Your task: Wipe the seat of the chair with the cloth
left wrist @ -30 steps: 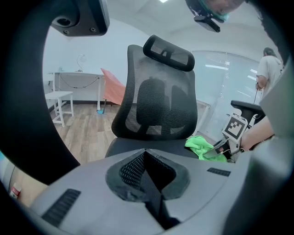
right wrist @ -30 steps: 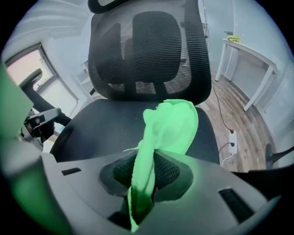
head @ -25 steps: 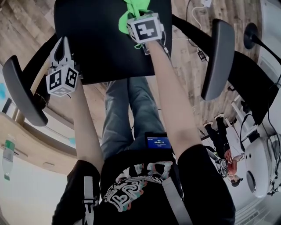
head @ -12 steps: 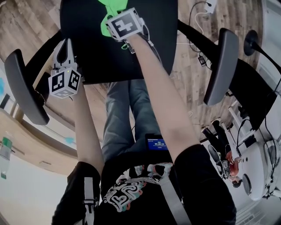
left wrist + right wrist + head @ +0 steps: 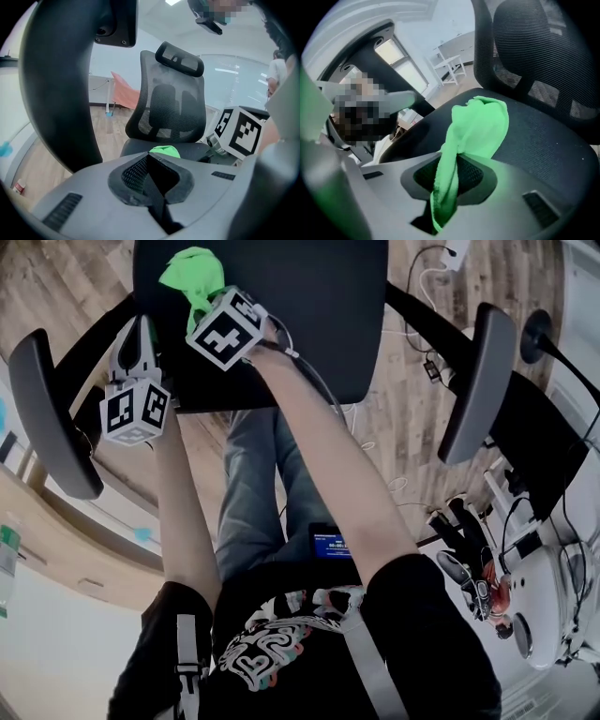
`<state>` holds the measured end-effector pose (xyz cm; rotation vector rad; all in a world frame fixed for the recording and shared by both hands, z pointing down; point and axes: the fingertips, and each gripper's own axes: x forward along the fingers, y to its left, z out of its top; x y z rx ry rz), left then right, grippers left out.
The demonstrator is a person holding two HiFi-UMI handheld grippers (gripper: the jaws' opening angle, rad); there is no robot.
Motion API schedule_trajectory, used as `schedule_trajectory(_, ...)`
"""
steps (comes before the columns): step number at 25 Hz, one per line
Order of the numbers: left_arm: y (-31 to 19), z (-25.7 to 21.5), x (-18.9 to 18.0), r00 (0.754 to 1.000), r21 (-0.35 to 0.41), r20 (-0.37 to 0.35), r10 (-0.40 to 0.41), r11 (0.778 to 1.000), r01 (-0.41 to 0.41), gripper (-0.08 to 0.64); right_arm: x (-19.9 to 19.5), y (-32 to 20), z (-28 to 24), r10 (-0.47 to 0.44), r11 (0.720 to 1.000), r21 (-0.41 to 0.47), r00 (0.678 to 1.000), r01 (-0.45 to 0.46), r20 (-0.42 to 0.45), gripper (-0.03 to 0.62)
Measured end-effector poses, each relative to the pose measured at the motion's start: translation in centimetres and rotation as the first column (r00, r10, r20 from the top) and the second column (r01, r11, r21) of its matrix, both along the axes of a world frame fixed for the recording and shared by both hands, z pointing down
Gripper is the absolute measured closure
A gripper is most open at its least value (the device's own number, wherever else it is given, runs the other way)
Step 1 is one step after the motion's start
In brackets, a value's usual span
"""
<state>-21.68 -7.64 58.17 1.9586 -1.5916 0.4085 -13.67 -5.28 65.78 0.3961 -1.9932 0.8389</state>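
The right gripper (image 5: 450, 187) pinches a soft bright green cloth (image 5: 476, 136). The cloth lies on the black mesh chair seat (image 5: 539, 140).

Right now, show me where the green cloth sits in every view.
Head view: green cloth top left, on the chair seat.
Left gripper view: small green patch at centre, just above the jaws.
Right gripper view: centre, pinched in the right gripper.
Shared landmark: the black chair seat under it.
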Motion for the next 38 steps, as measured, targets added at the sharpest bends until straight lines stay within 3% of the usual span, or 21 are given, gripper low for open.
schedule_trajectory(9,-0.1,0.2,0.3,1.000,-0.003,-0.004,0.004,1.000,-0.004,0.571,-1.4,3.6,-0.5,-0.067,0.996,-0.048,0.996,0.070,0.054,0.514)
schedule_trajectory(19,0.2,0.6,1.1,0.999,-0.023,0.004,0.038,0.999,-0.038,0.571,-0.4,4.8,-0.6,-0.119,0.992,-0.026,0.993,0.120,0.024,0.514)
schedule_trajectory(23,0.2,0.5,1.1,0.999,-0.030,0.003,0.044,0.999,-0.044,0.571,0.2,4.4,-1.0,-0.101,0.995,-0.002,0.995,0.101,0.025,0.514)
schedule_trajectory(27,0.3,0.2,1.9,0.998,-0.039,-0.004,0.060,0.997,-0.060,0.571,2.6,3.2,-1.6,-0.041,0.997,0.061,0.999,0.042,-0.009,0.514)
schedule_trajectory(32,-0.8,-0.9,3.6,0.996,-0.033,-0.023,0.091,0.995,-0.091,0.571,7.5,-0.1,-3.6,0.106,0.986,0.133,0.993,-0.099,-0.050,0.514)
schedule_trajectory(38,-3.7,-5.3,7.4,0.985,0.024,-0.027,0.168,0.986,-0.168,0.571,13.5,-4.9,-9.0,0.332,0.913,0.257,0.943,-0.318,-0.010,0.514)
